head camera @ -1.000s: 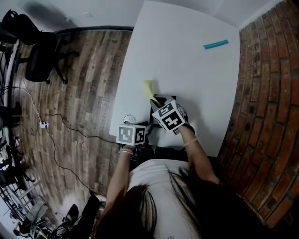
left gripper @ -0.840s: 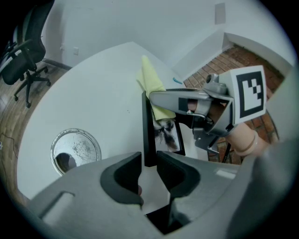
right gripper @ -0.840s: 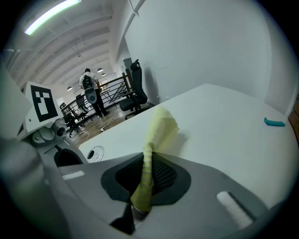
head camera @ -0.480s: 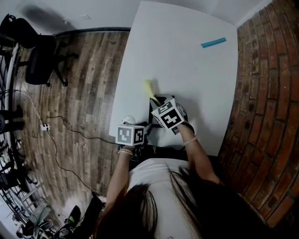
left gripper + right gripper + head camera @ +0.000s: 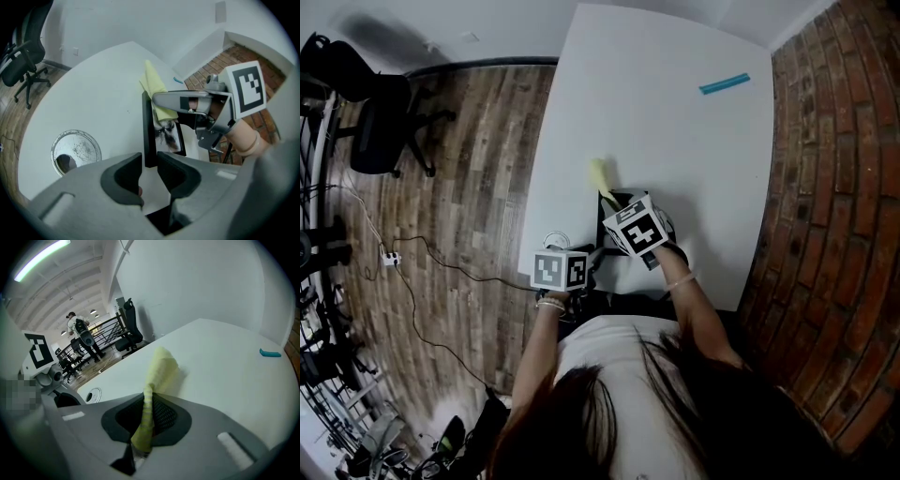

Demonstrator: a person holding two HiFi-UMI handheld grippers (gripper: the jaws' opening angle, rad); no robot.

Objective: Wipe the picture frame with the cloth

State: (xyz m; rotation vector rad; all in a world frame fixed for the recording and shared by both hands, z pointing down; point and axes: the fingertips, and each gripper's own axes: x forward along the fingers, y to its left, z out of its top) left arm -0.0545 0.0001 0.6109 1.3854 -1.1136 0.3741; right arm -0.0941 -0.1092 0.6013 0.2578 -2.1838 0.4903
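A white table (image 5: pixel 675 122) runs ahead of the left gripper (image 5: pixel 150 173) and the right gripper (image 5: pixel 150 416), and a plain white wall (image 5: pixel 197 282) stands beyond its far end. A red brick wall (image 5: pixel 834 187) rises to the right of the right gripper. Left of the left gripper lies a grey-brown wood-plank floor (image 5: pixel 459 187), with a black office chair (image 5: pixel 380 112) well off and ahead and a white power strip (image 5: pixel 389 257) on the boards. Far to the right gripper's left, a black railing (image 5: pixel 101 336) stands under a ceiling strip light (image 5: pixel 42 256).
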